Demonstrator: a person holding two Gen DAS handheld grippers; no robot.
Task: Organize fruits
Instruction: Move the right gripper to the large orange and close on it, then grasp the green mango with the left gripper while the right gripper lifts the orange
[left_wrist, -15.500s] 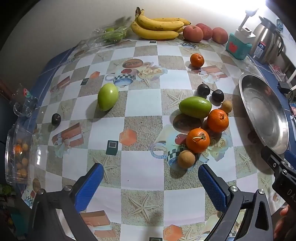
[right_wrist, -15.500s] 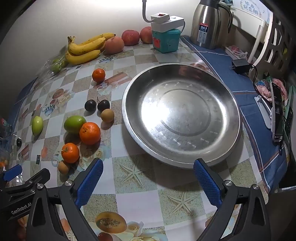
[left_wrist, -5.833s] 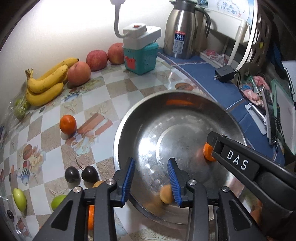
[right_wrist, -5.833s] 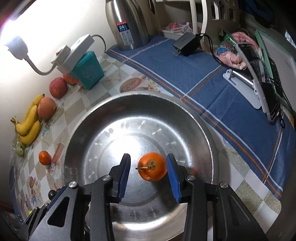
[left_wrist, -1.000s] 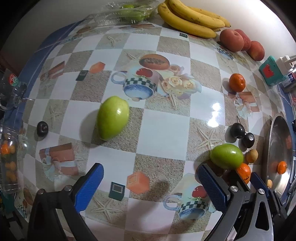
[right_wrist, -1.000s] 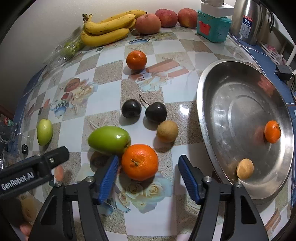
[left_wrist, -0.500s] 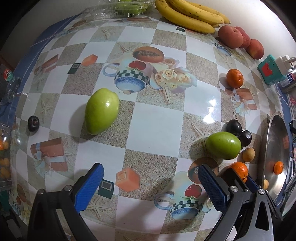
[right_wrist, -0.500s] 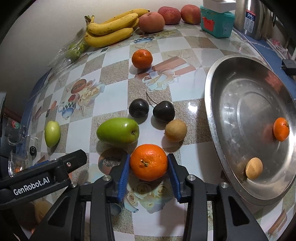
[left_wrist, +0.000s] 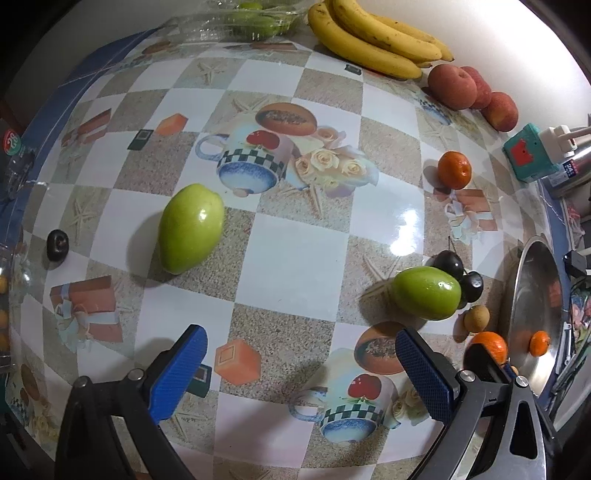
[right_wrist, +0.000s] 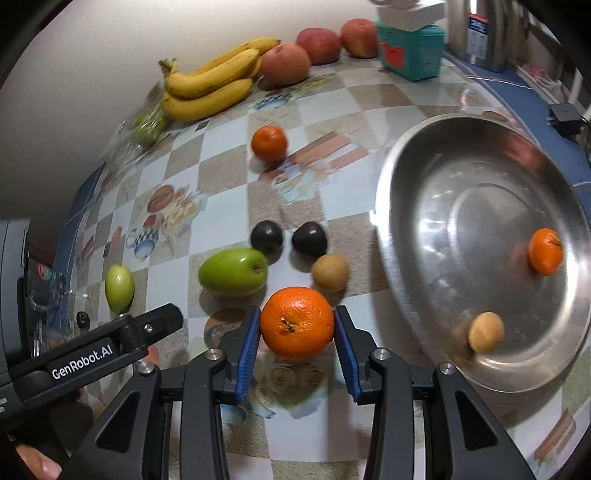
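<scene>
Now right claw (right_wrist: 297, 336) pinching large orange (right_wrist: 296, 322) beside steel pan (right_wrist: 413, 206); left claw (left_wrist: 301, 369) spread, empty, over bench (left_wrist: 295, 251).

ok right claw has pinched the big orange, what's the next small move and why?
Probably lift it and carry it right, over the steel pan. The right claw has both pads pressed on the big orange, and the pan already holds a small orange and a tan fruit, with bare room between them.
</scene>
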